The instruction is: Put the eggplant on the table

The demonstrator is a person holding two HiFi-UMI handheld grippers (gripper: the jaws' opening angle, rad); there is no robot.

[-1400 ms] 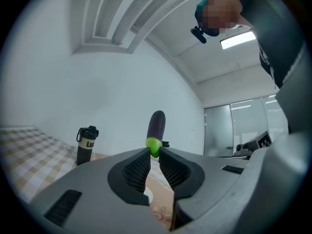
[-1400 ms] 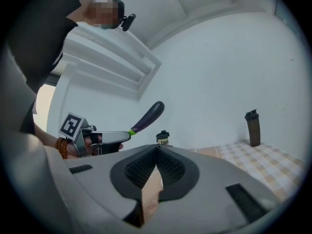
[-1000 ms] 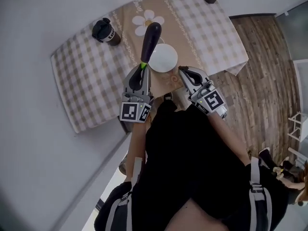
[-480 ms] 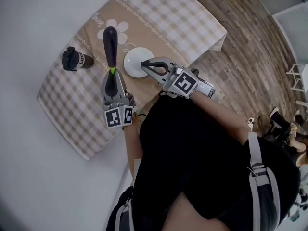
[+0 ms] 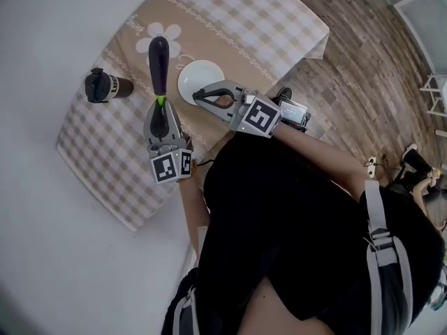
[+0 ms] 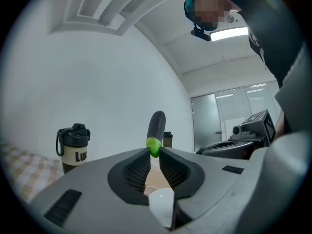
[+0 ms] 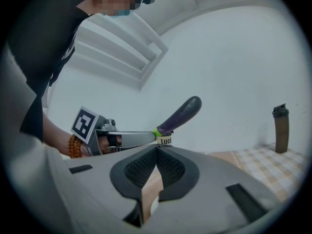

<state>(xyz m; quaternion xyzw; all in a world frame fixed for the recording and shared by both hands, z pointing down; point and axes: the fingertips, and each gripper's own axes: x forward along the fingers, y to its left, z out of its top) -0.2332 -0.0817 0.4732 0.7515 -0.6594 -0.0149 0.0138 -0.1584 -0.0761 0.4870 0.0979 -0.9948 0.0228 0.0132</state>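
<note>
The left gripper [image 5: 161, 106] is clamped on the short green stem [image 6: 154, 146] of the long, glossy dark-purple eggplant [image 5: 158, 60]. The pads pinch only that end, so the whole body hangs free beyond the jaws. The eggplant's long axis carries straight on from the gripper, away from the person, with the rounded far tip raised a little above the stem. It is in the air over the beige runner [image 5: 133, 37] of the tabletop [image 5: 105, 152], which is draped in a checked cloth; the right gripper view shows clear space beneath it. A round white plate [image 5: 202, 81] lies just to its right and a black travel mug [image 5: 106, 86] stands well off to its left. The right gripper [image 5: 198, 95] hovers at the plate's near edge with its jaws together and nothing between them. Setting the eggplant down looks like the left hand's job alone. The raised tip probably has to drop until the body lies flat along the runner, beside the plate and not on it, before the jaws part.
</note>
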